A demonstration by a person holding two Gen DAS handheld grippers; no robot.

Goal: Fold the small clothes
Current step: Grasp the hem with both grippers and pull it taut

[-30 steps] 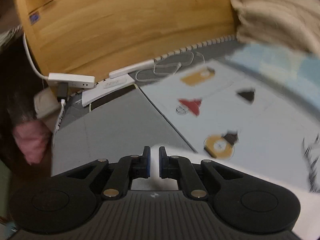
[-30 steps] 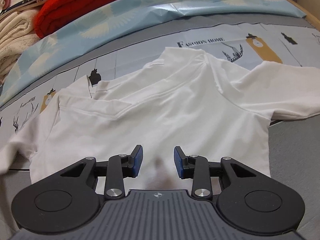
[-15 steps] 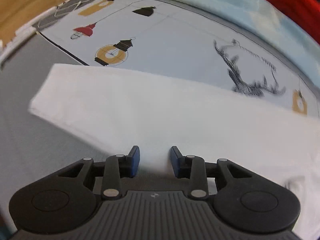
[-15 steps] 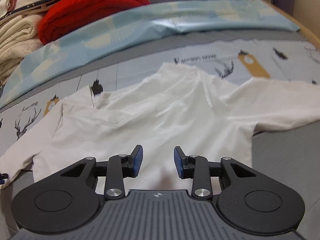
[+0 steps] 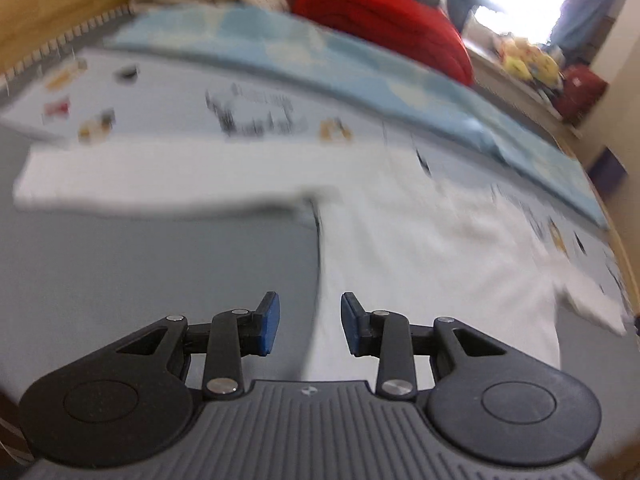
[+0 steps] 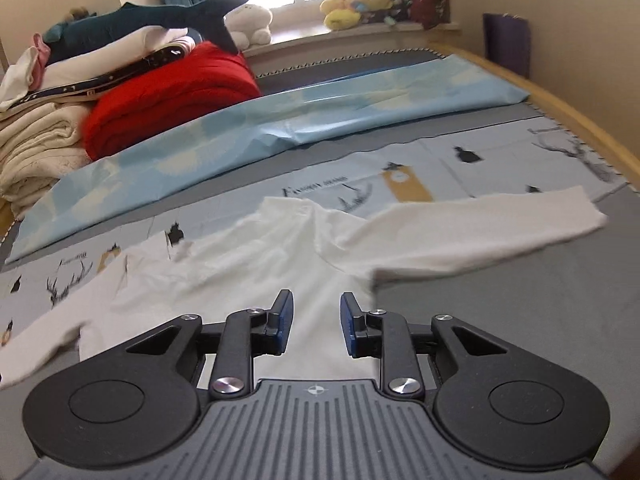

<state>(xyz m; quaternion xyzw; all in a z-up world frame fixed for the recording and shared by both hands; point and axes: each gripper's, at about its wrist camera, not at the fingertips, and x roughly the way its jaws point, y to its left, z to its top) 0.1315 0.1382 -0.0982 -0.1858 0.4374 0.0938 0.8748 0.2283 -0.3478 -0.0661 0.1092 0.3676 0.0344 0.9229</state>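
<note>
A small white long-sleeved shirt (image 6: 280, 264) lies flat on the bed, both sleeves spread out sideways. In the blurred left wrist view the shirt (image 5: 420, 248) fills the middle and right, with one sleeve (image 5: 160, 180) stretching left. My left gripper (image 5: 308, 322) is open and empty, above the shirt's left side edge. My right gripper (image 6: 316, 320) is open and empty, just above the shirt's lower body near the right armpit. The right sleeve (image 6: 480, 232) reaches toward the bed's right edge.
A folded light-blue sheet (image 6: 280, 120) lies across the bed behind the shirt. A red blanket (image 6: 168, 96) and cream folded blankets (image 6: 36, 152) are stacked at the back left. A wooden bed rail (image 6: 580, 120) runs along the right. Plush toys (image 6: 352, 0) sit on the windowsill.
My left gripper opened, let go of the sleeve and swung right from the headboard side toward the shirt's body. My right gripper pulled back and tilted up, still open.
</note>
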